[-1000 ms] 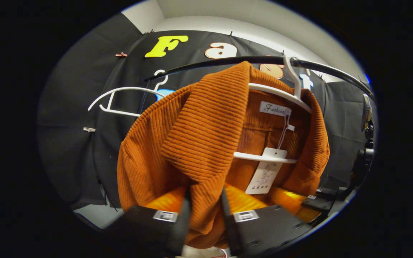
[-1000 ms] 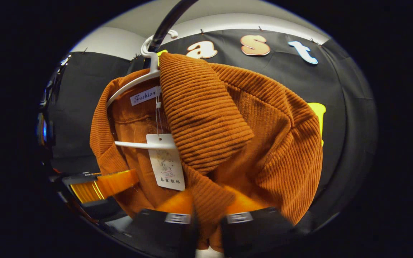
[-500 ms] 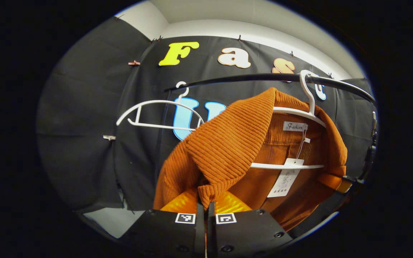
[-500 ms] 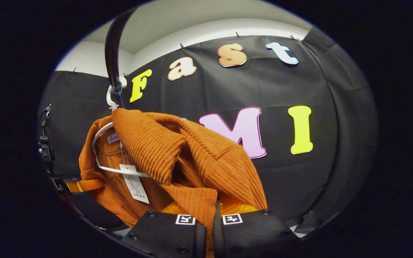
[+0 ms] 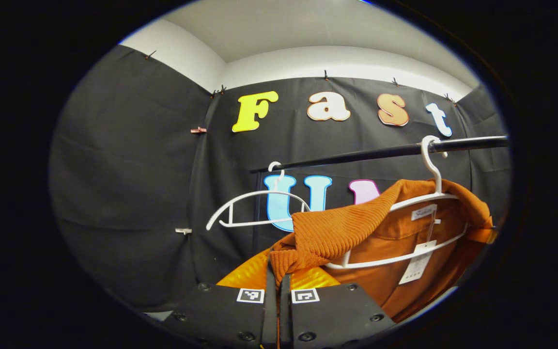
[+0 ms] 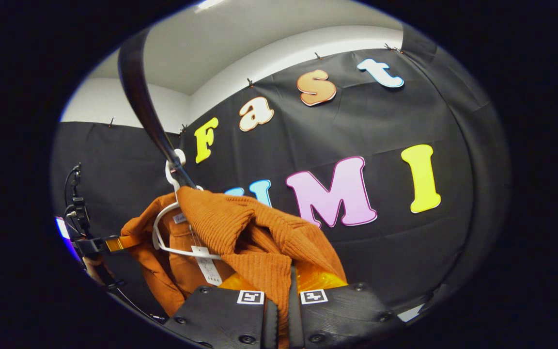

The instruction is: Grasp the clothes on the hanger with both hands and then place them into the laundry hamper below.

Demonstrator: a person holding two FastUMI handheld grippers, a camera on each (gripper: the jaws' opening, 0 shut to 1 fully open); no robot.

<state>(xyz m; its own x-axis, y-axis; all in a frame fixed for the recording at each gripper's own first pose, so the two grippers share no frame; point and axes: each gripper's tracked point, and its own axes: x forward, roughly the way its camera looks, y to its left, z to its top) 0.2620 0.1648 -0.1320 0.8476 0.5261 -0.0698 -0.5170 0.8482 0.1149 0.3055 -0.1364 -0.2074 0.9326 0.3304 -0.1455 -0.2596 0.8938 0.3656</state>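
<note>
Left gripper [image 5: 279, 303], bottom centre of the left gripper view: fingers pressed together, pinching an edge of the orange shirt [image 5: 342, 232]. Right gripper [image 6: 283, 304], bottom centre of the right gripper view: same, pinching another fold of the shirt [image 6: 255, 237].

Shirt sits lower centre-right, draped on a white hanger [image 5: 424, 198] hooked on the black rail [image 5: 385, 151].

Risk: fabric looks taut over the hanger arm; pulling on could drag the hanger along the rail or unhook it, or the thin pinch slips.

Farther off, an empty hanger [image 5: 255, 211] hangs left, clear of the pull. Can't see the hamper.
</note>
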